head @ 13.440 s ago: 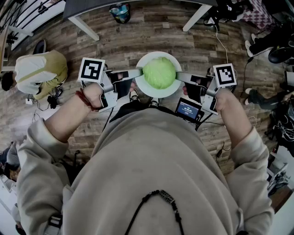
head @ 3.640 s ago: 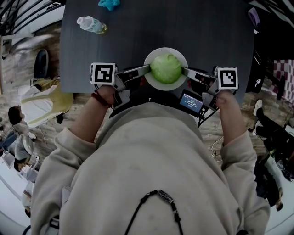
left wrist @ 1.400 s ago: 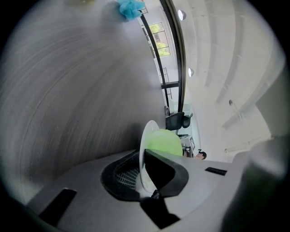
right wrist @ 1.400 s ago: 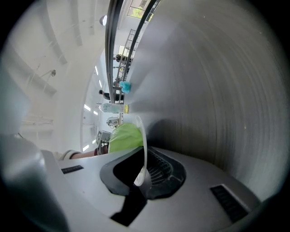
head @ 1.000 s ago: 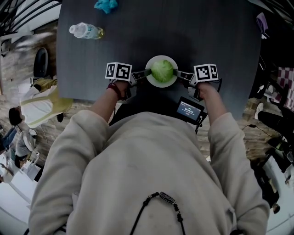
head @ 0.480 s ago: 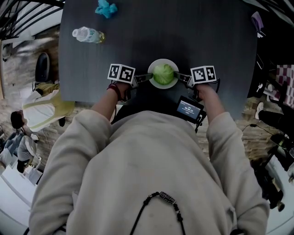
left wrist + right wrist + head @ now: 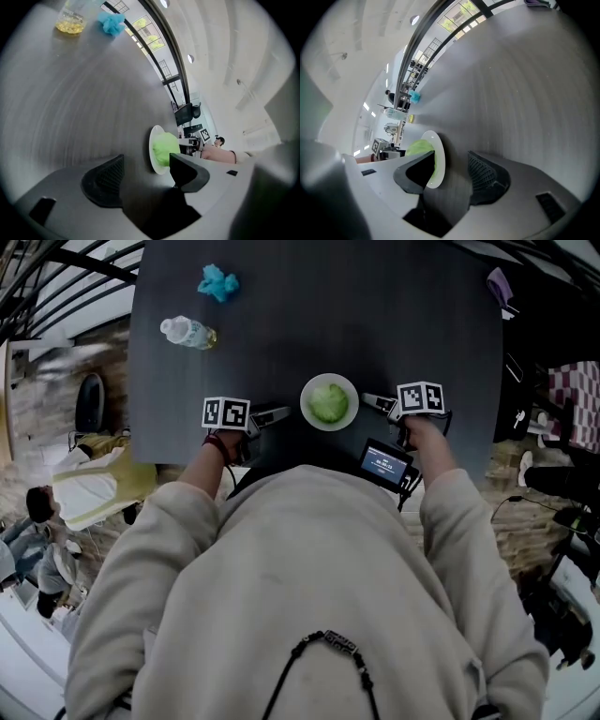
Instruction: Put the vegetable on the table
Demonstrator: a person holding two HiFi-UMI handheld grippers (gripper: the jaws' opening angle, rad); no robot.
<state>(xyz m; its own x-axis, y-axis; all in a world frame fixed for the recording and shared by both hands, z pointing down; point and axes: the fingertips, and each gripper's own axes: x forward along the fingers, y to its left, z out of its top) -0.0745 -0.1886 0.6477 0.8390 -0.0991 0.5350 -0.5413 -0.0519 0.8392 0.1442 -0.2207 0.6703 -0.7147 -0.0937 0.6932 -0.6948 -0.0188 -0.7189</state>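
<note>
A white plate (image 7: 307,405) with a green cabbage (image 7: 329,401) on it rests on the dark grey table (image 7: 394,315), near the front edge. My left gripper (image 7: 273,415) is just left of the plate and apart from it. Its jaws have just been opening, and nothing is between them. In the left gripper view the plate (image 7: 153,157) and cabbage (image 7: 164,146) lie beyond the open left gripper (image 7: 146,169). My right gripper (image 7: 377,402) is just right of the plate; its jaws have also just been opening and hold nothing. The right gripper view shows the plate (image 7: 438,154) and cabbage (image 7: 416,147) beside the open right gripper (image 7: 450,172).
A plastic bottle (image 7: 187,332) lies at the table's left, with a crumpled blue cloth (image 7: 217,282) beyond it. A purple item (image 7: 500,283) sits at the far right corner. A small lit screen (image 7: 384,463) hangs by my right wrist. A person sits on the floor at the left (image 7: 89,486).
Both grippers, earlier shut on the plate's rim, have opened and pulled sideways away from it. The plate with the cabbage now sits alone on the table.
</note>
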